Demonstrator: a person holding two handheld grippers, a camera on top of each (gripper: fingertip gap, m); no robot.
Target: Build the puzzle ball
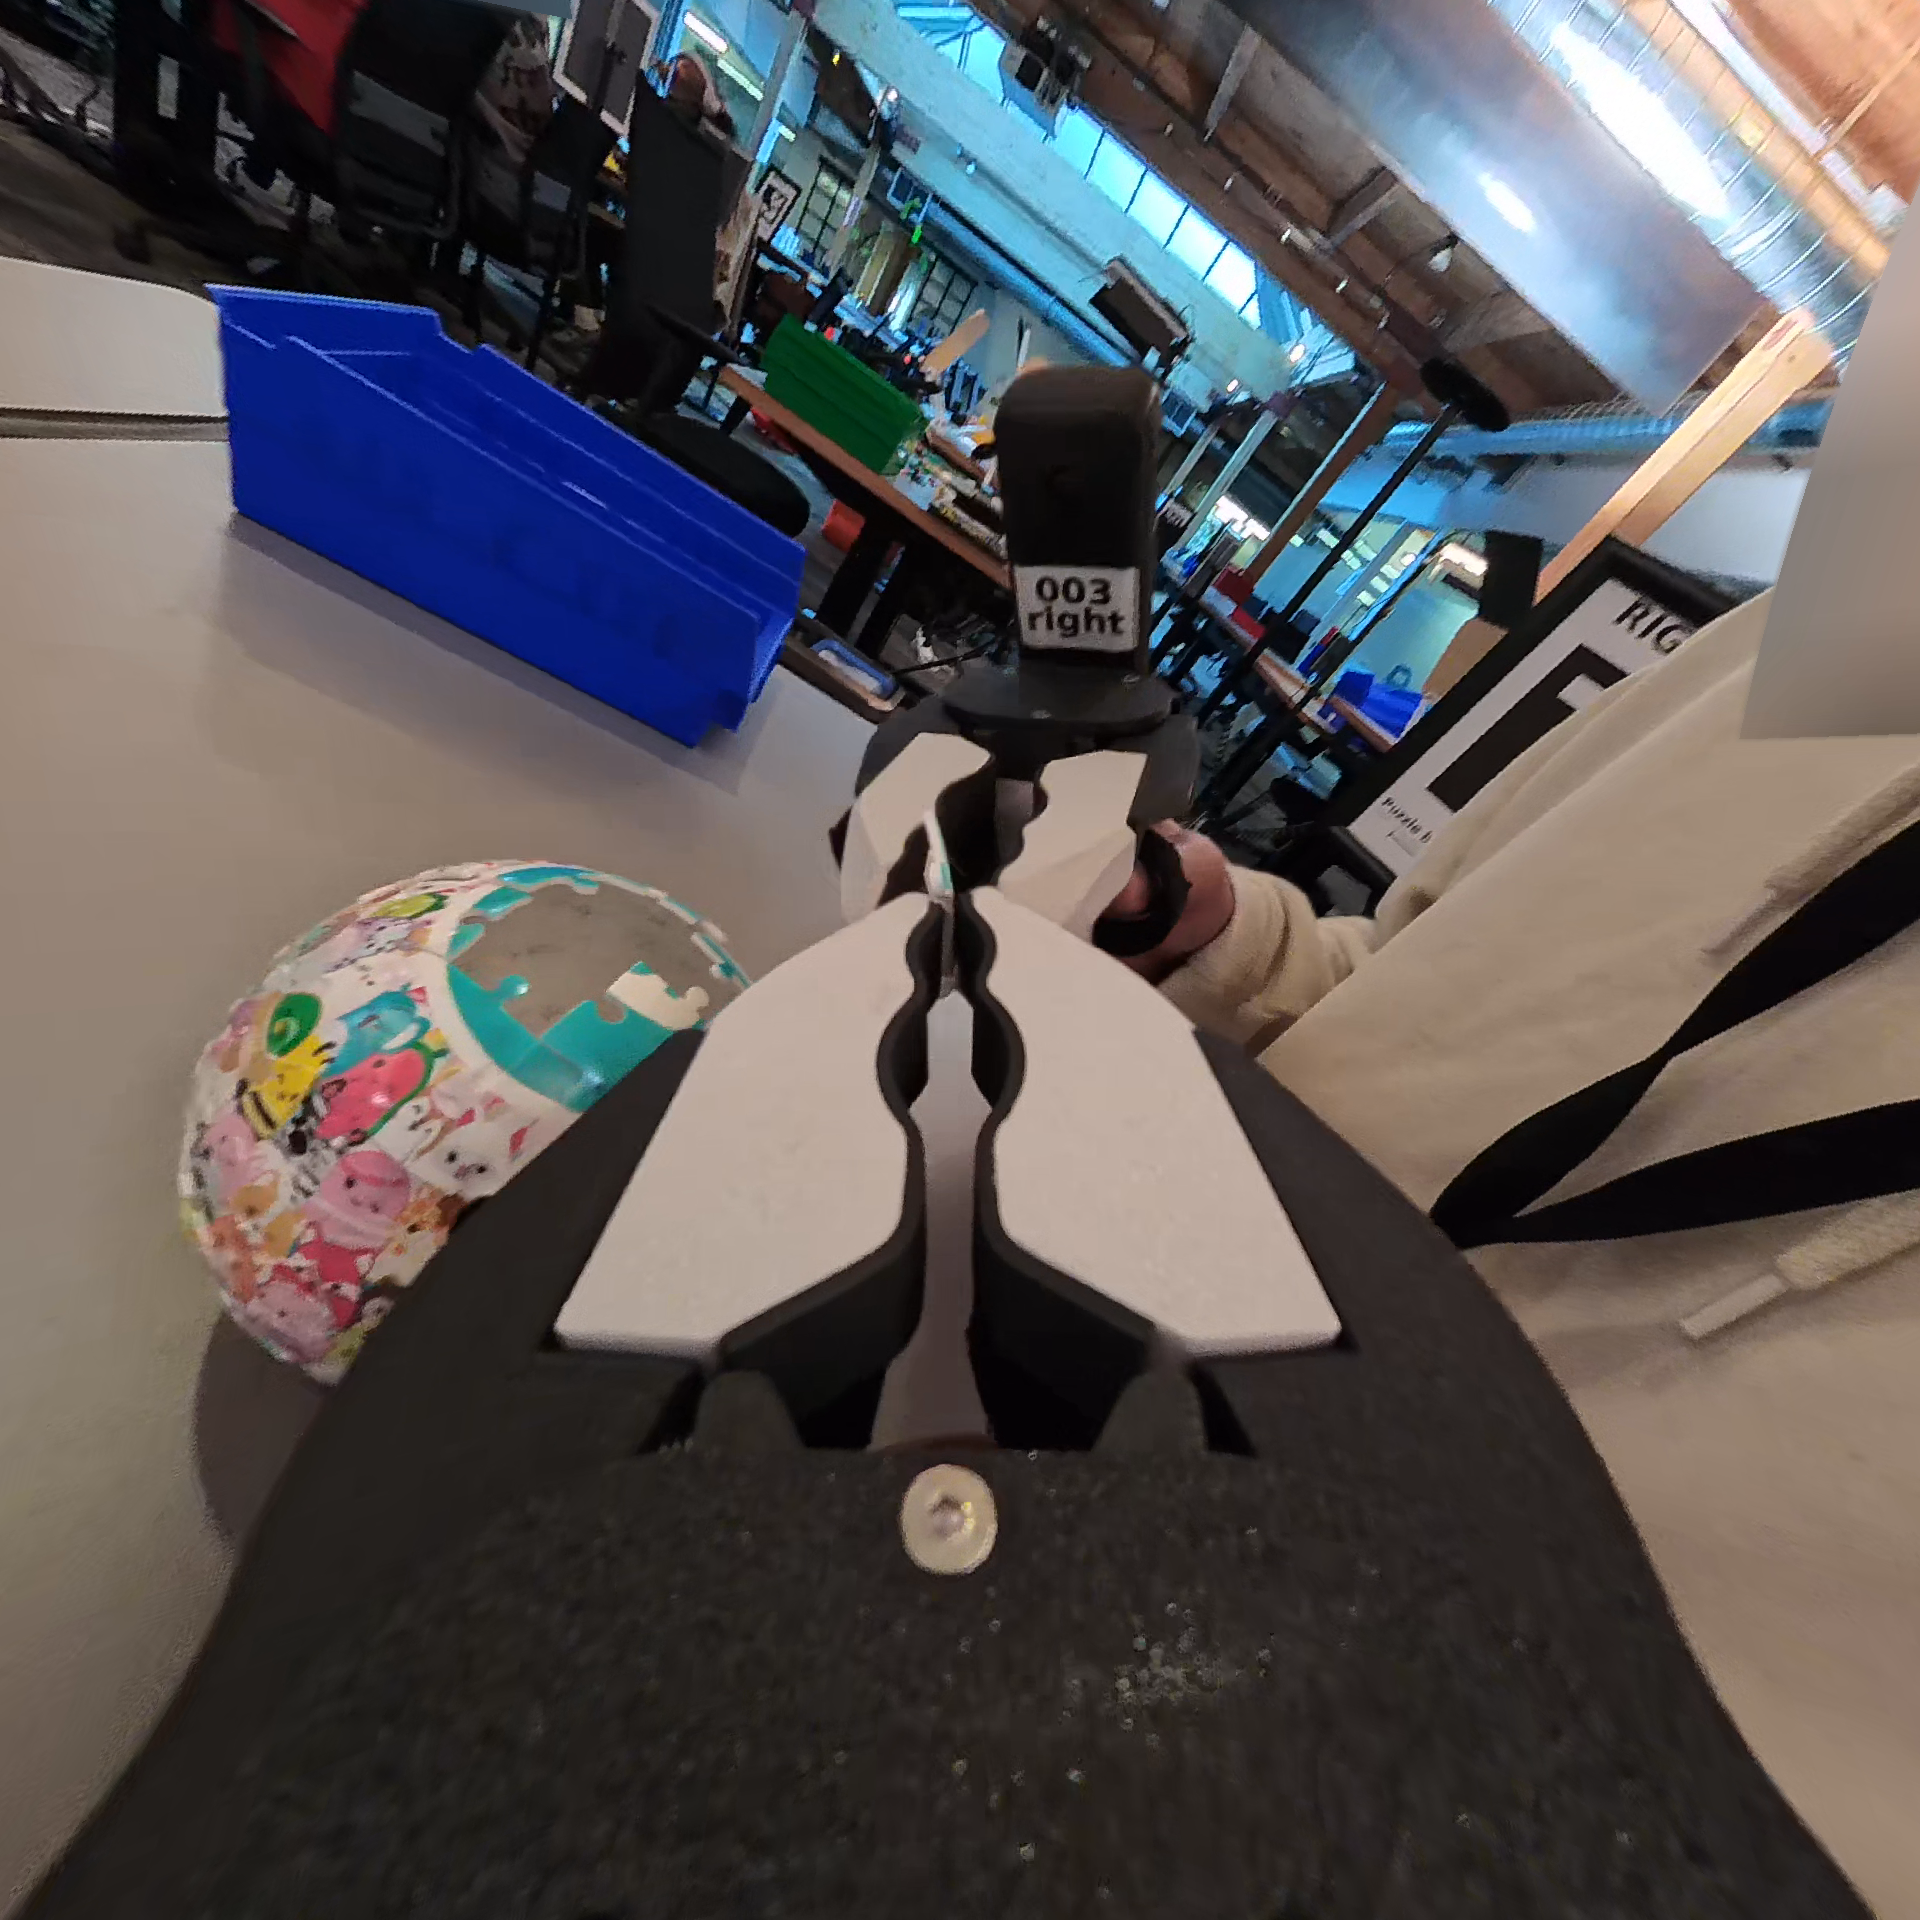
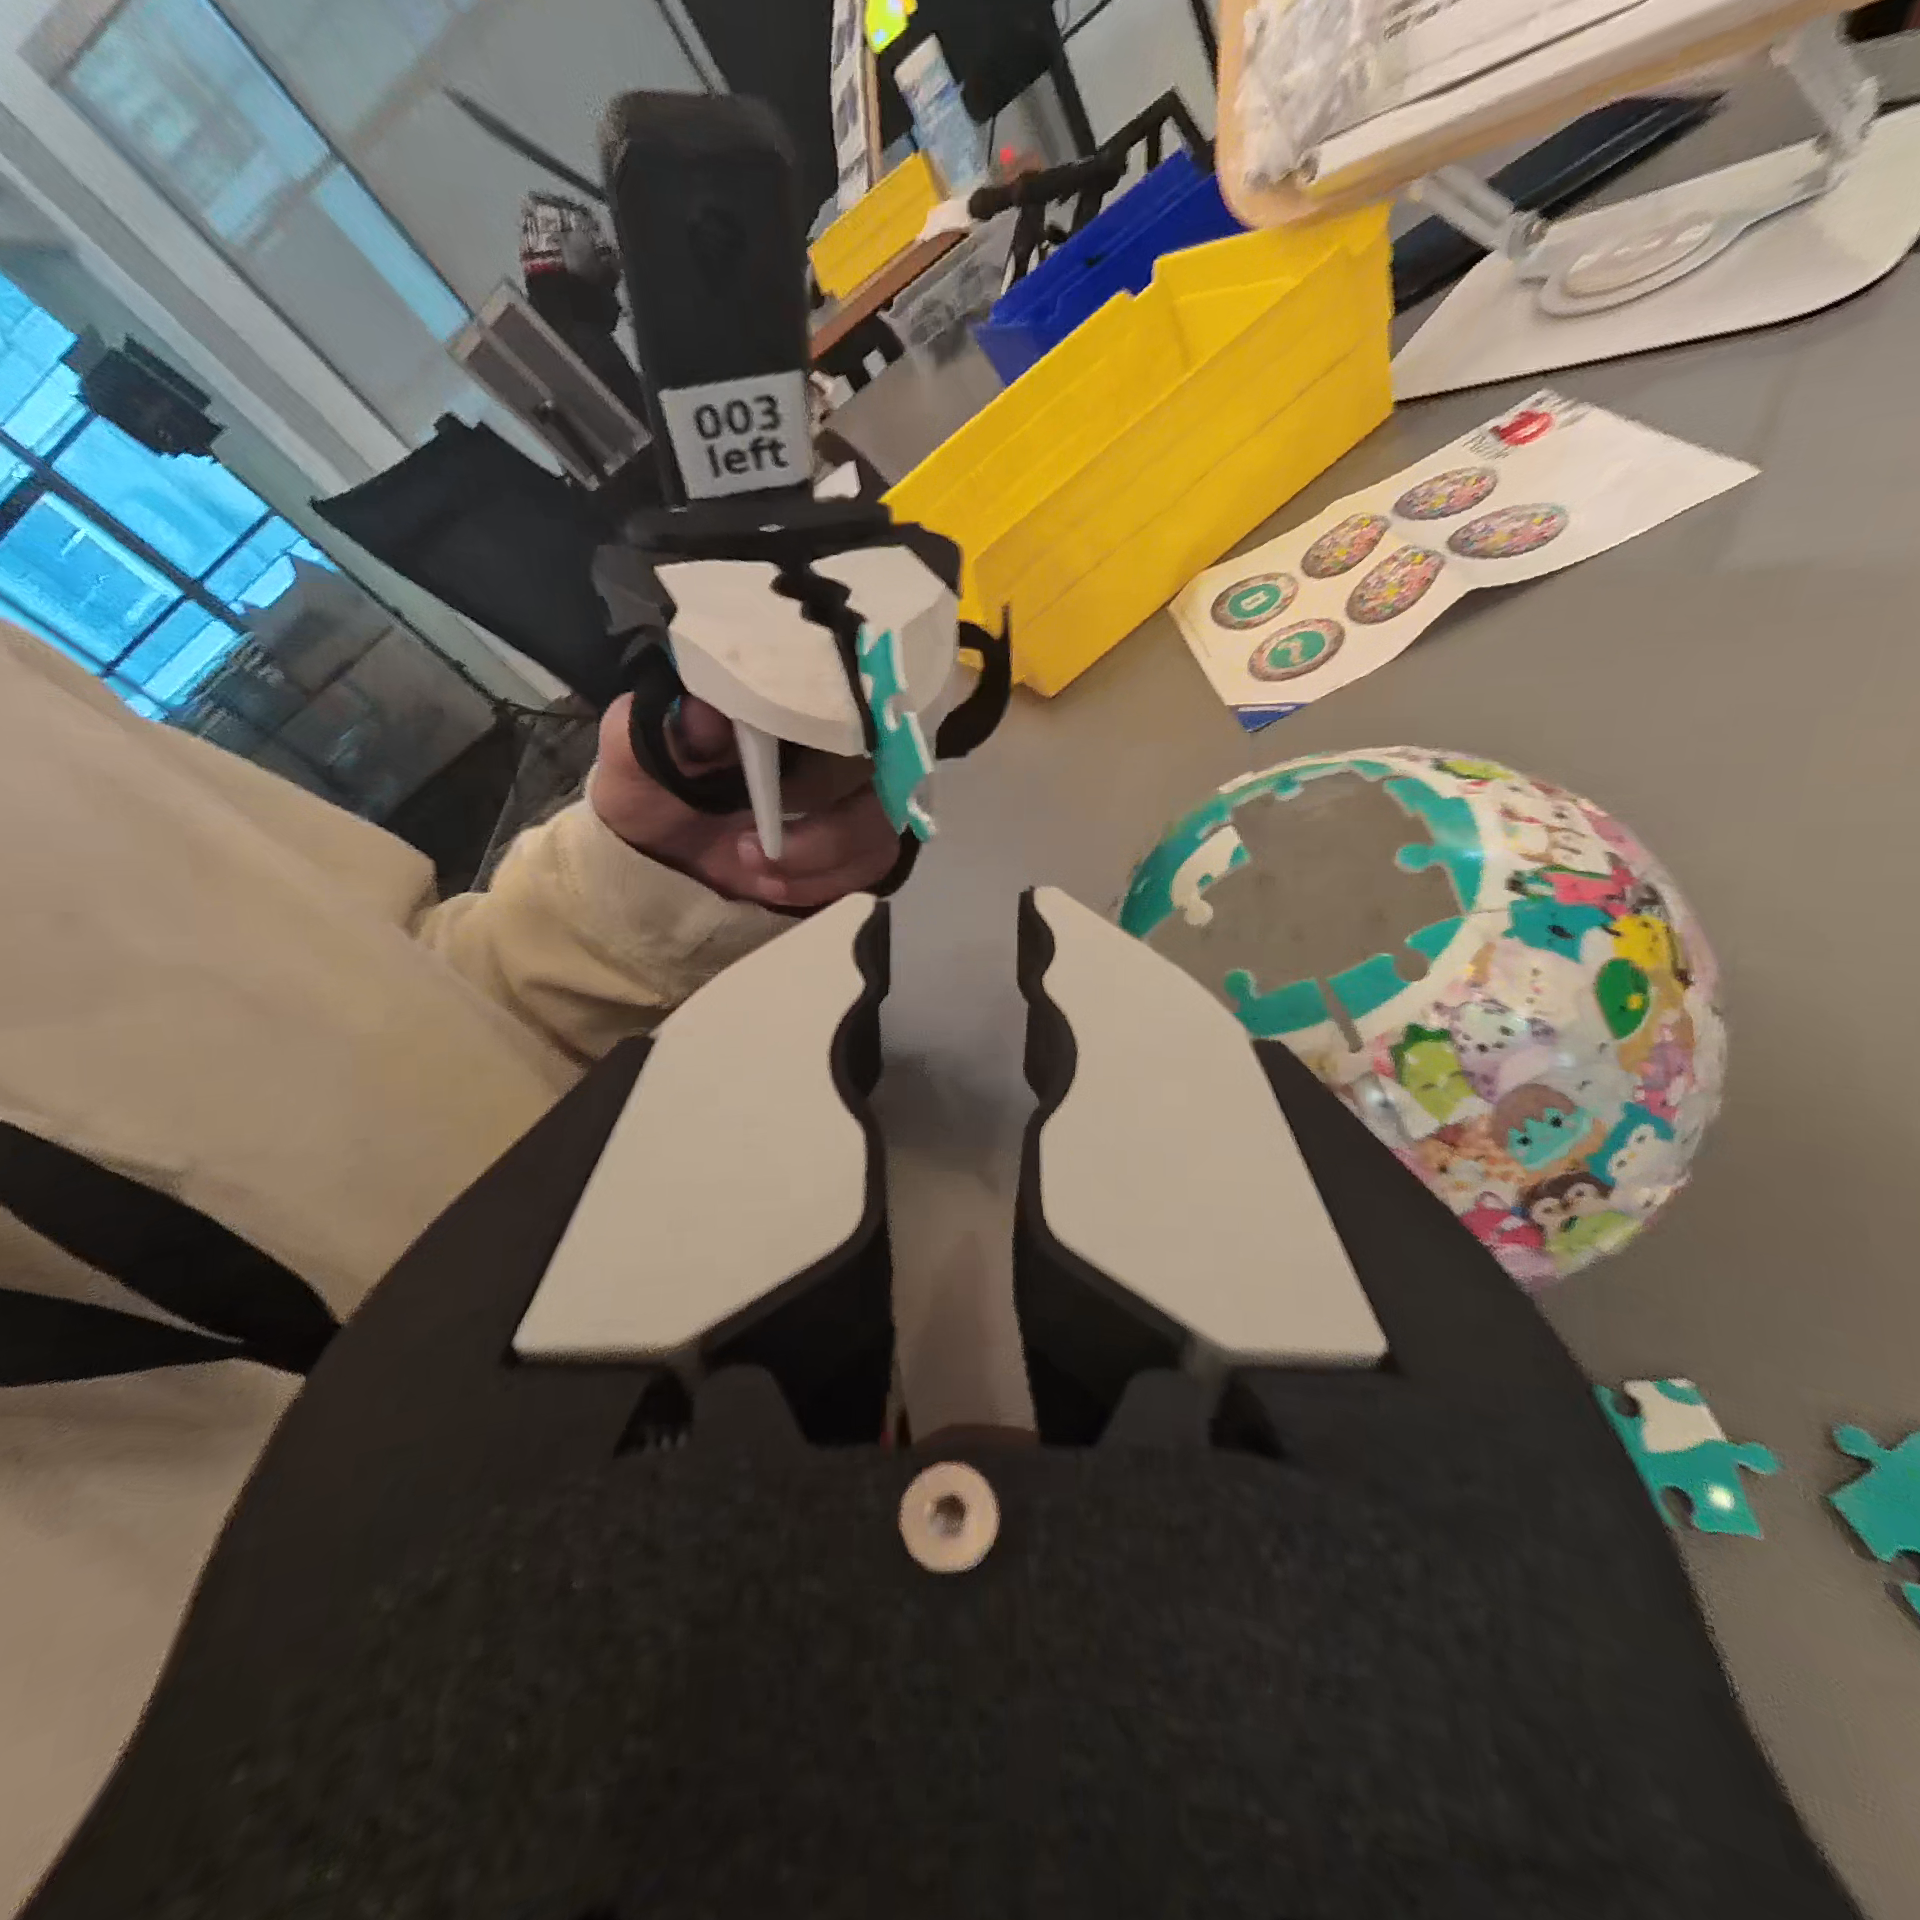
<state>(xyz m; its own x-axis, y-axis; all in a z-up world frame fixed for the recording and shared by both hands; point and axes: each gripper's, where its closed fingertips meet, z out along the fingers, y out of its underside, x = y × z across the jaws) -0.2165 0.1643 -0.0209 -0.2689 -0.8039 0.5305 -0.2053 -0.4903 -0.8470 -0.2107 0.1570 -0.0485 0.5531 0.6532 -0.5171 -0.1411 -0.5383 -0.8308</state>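
Left gripper (image 1: pixel 948 940) fingers closed on a teal piece (image 2: pixel 896 727). Right gripper (image 2: pixel 956 914) fingers parted, empty. Ball (image 2: pixel 1507 1039) rests on surface (image 2: pixel 1558 675), unfinished.

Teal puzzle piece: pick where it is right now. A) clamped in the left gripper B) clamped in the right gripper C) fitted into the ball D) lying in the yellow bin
A: the left gripper is shut on the teal puzzle piece, held above the table, while the right gripper stands open and empty beside the ball.
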